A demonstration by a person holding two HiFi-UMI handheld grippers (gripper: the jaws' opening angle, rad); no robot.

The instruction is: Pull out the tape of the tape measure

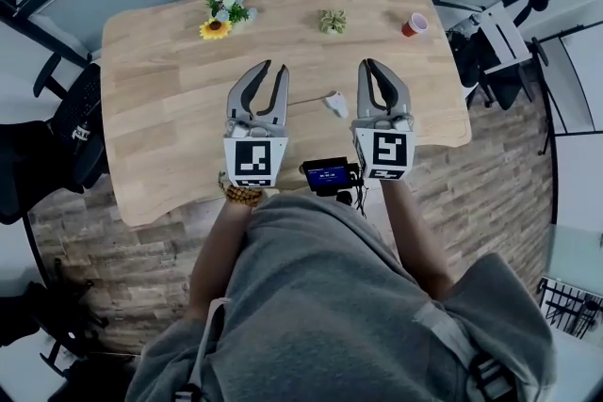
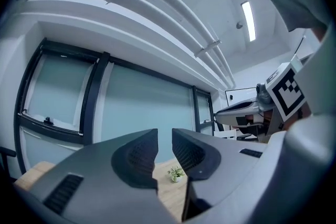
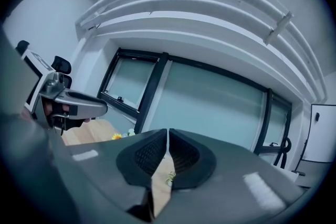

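Head view has you holding the left gripper (image 1: pixel 273 67) and right gripper (image 1: pixel 368 63) level above the bench (image 1: pixel 160 61), clear of the work: left fingers slightly apart, right fingers closed, both empty. Below, between them, the tape measure (image 1: pixel 335 103) lies untouched, so grasping it seems next.

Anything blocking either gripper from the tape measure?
Nothing visible. In the head view the small white tape measure lies alone on the bare table, between the left gripper and right gripper, both empty. Flowers, small plant and red cup sit along the far edge, well clear.
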